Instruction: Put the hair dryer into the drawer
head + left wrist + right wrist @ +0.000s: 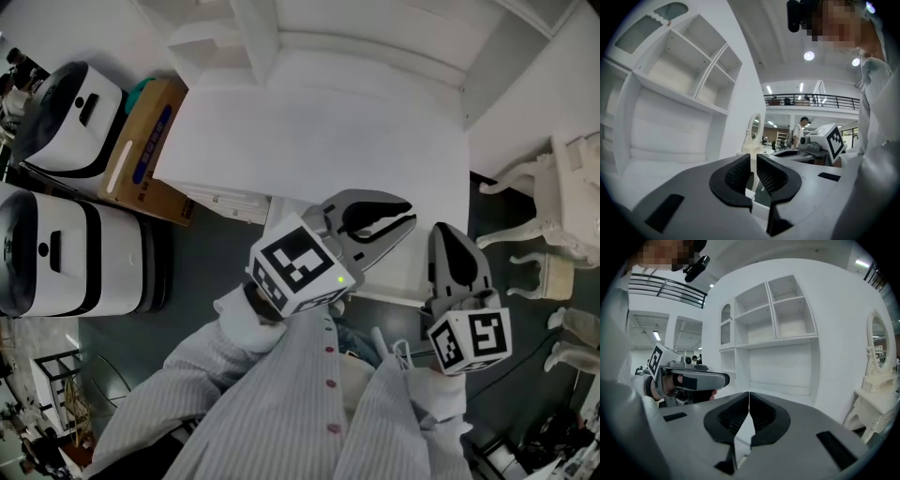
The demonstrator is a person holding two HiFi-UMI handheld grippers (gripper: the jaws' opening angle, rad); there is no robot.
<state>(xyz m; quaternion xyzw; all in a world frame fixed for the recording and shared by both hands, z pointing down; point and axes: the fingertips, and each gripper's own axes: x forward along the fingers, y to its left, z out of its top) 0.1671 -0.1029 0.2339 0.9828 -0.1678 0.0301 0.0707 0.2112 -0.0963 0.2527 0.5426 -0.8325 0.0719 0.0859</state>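
Head view shows striped sleeves (234, 403) at the bottom of the frame, with each hand carrying a gripper at lower centre. The left gripper (405, 217) has its jaws almost together. Its own view shows a thin slit between the pads with nothing in it. The right gripper (452, 230), just to its right in the frame, has its jaws pressed fully together on nothing, and they meet in 1 line in its own view. Both are held in the air in front of a white desk (309, 141), whose bare top fills the middle of the frame.

Past the desk, the right gripper view shows white shelves (773, 315) at upper centre and an oval mirror (879, 341) at the right edge. At the left edge of the head view stand 2 white machines (56, 253) and a cardboard box (141, 150).

The hair dryer appears in no view, and no open drawer can be made out. With both grippers empty, either the dryer is already put away and the drawer shut, or the job has not begun. The pictures do not settle which.
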